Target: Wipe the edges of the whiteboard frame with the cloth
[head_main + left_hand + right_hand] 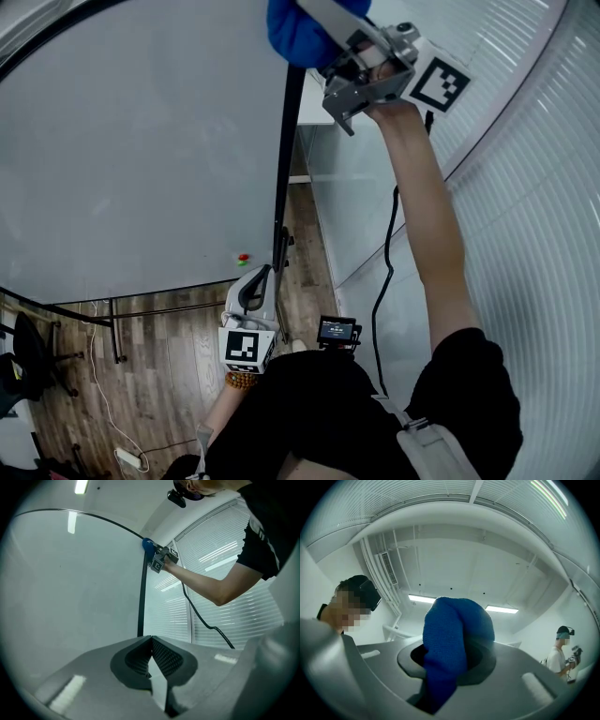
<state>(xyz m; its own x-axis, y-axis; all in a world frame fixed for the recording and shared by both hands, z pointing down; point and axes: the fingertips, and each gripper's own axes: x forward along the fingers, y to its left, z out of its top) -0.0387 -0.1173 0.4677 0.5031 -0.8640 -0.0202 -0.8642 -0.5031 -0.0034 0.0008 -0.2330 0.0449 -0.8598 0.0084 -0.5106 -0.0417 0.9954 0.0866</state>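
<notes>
The whiteboard (141, 159) fills the left of the head view, with its black frame edge (286, 159) running down its right side. A blue cloth (298, 33) is pressed against the frame's top right corner, and my right gripper (323, 23) is shut on it. In the right gripper view the cloth (457, 630) bulges up out of the jaws. The left gripper view shows the same cloth (148, 545) at the corner where the frame edge (141, 597) meets the top. My left gripper (253, 286) is low beside the frame's bottom end, its jaws shut with nothing visible between them.
A black cable (386, 262) hangs from the right gripper along the arm. Window blinds (534, 187) stand close on the right. Small red and green dots (243, 258) sit on the board's lower edge. A chair (28, 361) stands on the wooden floor. Another person (562, 653) stands far off.
</notes>
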